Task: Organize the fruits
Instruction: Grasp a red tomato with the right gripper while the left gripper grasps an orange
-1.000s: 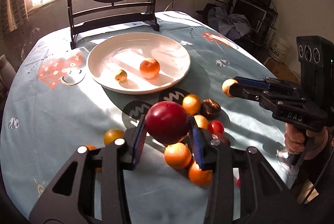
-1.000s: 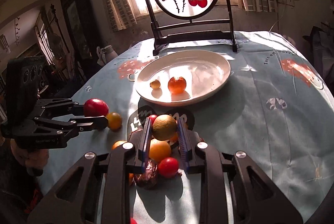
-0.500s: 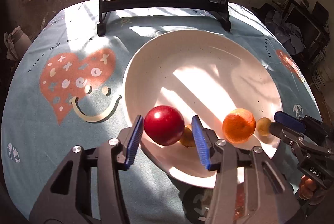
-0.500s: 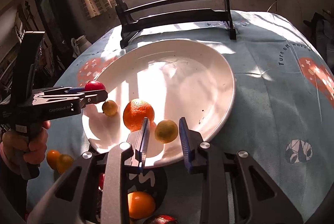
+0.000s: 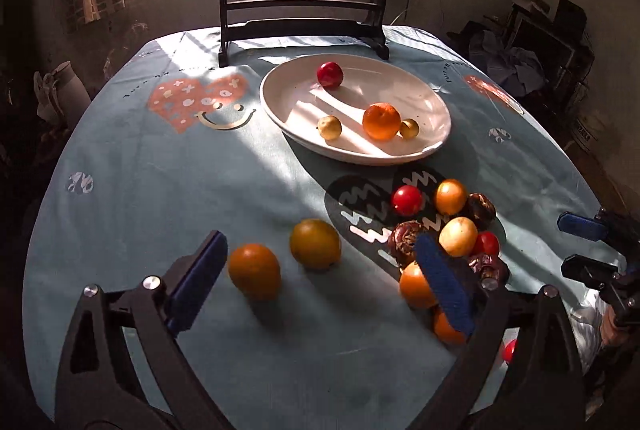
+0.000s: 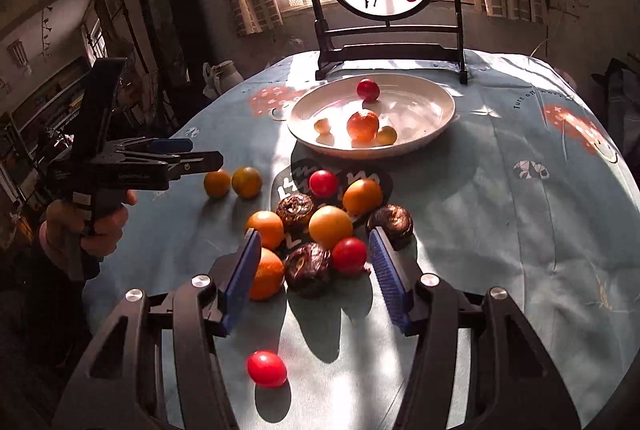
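loose fruit on blue patterned tablecloth (image 5: 168, 197): two orange-yellow round fruits, one (image 5: 254, 271) just inside the left gripper (image 5: 320, 282), the other (image 5: 315, 244) near it. main cluster (image 6: 320, 226) of orange, red and dark wrinkled fruits lying under the right gripper (image 6: 314, 280), pieces touching. one small red fruit (image 6: 267, 368) apart, nearest the camera.
white round plate (image 5: 438, 109) beyond, holding a red fruit (image 5: 330, 74), an orange (image 5: 381, 121), two small yellow ones.
left gripper: fingers spread wide, nothing held. right gripper: fingers spread, empty, straddling the red (image 6: 349, 256) and dark (image 6: 307, 269) pieces.
step judged: next pickup. advice: centre on one fruit only, pads at its widest part; in the cluster, approach from above to avoid nudging neighbours; close gently; lift clear before travelling to plate.
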Demonstrator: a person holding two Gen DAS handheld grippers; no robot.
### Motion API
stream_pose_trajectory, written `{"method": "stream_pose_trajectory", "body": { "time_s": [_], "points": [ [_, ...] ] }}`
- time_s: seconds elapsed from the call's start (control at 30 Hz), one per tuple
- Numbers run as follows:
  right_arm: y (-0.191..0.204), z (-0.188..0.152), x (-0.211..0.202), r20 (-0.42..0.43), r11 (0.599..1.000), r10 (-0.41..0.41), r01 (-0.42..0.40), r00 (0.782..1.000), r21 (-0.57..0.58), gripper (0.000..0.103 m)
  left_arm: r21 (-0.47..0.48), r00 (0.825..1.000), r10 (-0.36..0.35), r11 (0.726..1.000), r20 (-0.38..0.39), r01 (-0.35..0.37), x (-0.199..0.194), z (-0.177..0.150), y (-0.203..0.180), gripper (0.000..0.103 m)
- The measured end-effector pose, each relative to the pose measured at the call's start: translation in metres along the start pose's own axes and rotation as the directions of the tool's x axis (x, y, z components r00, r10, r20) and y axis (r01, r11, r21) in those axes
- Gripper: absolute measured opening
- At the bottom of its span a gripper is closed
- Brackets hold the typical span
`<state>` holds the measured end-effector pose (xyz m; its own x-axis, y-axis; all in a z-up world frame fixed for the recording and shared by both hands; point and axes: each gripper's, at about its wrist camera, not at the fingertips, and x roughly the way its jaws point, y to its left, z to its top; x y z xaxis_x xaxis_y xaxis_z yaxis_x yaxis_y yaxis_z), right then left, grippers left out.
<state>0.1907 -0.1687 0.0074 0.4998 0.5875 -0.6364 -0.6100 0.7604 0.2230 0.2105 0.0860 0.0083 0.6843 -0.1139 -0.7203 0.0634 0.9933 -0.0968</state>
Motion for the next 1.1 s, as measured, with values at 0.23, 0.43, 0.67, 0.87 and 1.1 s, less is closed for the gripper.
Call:
{"method": "stream_pose_trajectory", "body": {
  "time_s": [0.23, 0.43, 0.67, 0.87, 1.1],
  "points": [
    [0.048, -0.065, 0.006, -0.060, 0.996, -0.007, 0.001, 0.998, -0.090, 0.057, -0.009, 0.996, -0.084, 0.996, 0.006, 0.084, -0.015, -0.069, -0.021, 0.097],
    [0.051, -0.072, 0.018, -0.097, 0.990, -0.081, 0.068, 0.992, -0.127, 0.044, 0.026, 0.995, -0.096, 0.995, 0.003, 0.096, -0.014, -0.080, -0.027, 0.097],
    [0.036, -0.072, 0.021, -0.113, 0.996, -0.086, 0.081, 0.990, -0.048, 0.027, 0.094, 0.993, -0.119, 0.988, -0.005, 0.119, -0.013, -0.080, -0.040, 0.096],
    [0.017, -0.071, 0.012, -0.069, 0.995, -0.057, 0.062, 0.996, 0.077, 0.027, 0.188, 0.987, -0.161, 0.969, -0.016, 0.161, -0.007, -0.073, -0.072, 0.089],
    [0.018, -0.072, 0.007, -0.047, 0.996, -0.034, 0.038, 0.998, 0.078, 0.027, 0.201, 0.984, -0.149, 0.966, -0.097, 0.166, 0.020, -0.061, -0.088, 0.063]
  ]
}}
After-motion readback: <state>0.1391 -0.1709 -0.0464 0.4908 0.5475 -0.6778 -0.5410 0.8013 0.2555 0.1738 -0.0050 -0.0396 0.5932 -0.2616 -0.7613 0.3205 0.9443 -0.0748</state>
